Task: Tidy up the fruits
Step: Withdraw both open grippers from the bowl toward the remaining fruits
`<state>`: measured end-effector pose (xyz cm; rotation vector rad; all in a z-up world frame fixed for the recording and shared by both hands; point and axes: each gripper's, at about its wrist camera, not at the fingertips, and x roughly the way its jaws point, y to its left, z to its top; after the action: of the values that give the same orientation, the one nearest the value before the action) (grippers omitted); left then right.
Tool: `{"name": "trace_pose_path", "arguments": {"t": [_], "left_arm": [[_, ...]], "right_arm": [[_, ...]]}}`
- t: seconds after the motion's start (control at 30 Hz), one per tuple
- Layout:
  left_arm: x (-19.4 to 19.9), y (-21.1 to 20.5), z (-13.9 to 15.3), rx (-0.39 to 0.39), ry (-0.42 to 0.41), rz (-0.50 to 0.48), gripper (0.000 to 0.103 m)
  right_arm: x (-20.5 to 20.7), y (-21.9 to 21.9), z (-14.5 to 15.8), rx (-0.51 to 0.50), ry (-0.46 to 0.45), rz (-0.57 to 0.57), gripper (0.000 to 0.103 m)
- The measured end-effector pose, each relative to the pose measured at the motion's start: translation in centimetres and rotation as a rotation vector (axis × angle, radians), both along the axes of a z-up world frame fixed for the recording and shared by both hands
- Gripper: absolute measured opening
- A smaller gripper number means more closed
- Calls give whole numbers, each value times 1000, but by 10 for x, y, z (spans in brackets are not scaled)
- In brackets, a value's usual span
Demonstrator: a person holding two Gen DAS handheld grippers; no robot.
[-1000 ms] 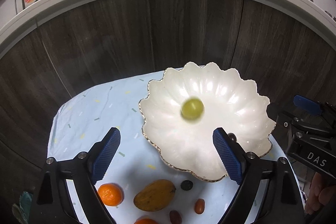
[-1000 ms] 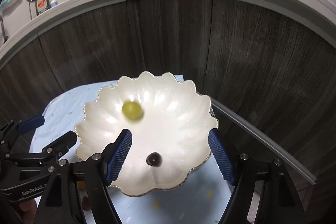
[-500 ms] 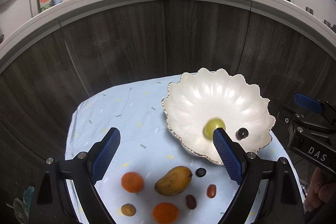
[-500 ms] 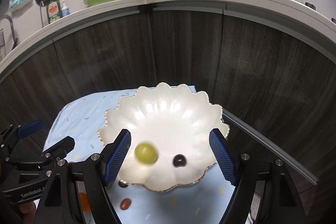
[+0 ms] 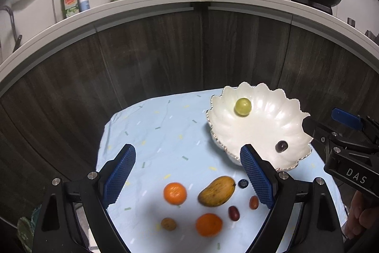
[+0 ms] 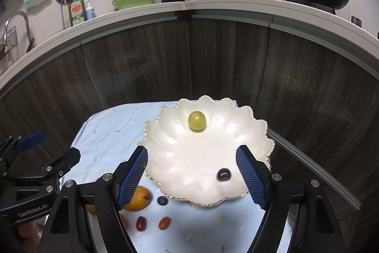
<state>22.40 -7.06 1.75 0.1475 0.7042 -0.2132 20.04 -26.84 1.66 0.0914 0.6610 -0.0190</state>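
Both the left claw (image 5: 187,172) and right claw (image 6: 191,174) hang spread wide, gripping nothing. A green grape (image 6: 196,120) and dark grape (image 6: 224,174) lie in the white bowl (image 6: 180,158) (scalloped rim); the mango (image 5: 216,191) and oranges (image 5: 175,193) rest on the tabletop (image 5: 154,125) beside it.

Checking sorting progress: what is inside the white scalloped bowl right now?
Inside the white scalloped bowl lie a green grape toward the far side and a dark grape near the front rim, apart from each other. The right gripper's fingers cover small parts of its front edge.
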Motion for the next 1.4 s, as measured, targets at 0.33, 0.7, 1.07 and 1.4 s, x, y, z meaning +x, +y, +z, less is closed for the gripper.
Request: {"name": "trace_pose_path", "arguments": {"t": [0.33,0.7,1.07,1.4], "left_arm": [[-21,32,-7,13,10,54,90],[-45,59,-19,20,19,106,90],[-63,77,-39,24,40,143,90],[-88,90,-66,36,63,246,90]], "right_arm": [[-11,29,-1,0,5,55,77],[-20,56,-10,-2,18,115,77],[-30,78,-27,-3,45,173,77],[-36,93,-52,-19,63,238,77]]}}
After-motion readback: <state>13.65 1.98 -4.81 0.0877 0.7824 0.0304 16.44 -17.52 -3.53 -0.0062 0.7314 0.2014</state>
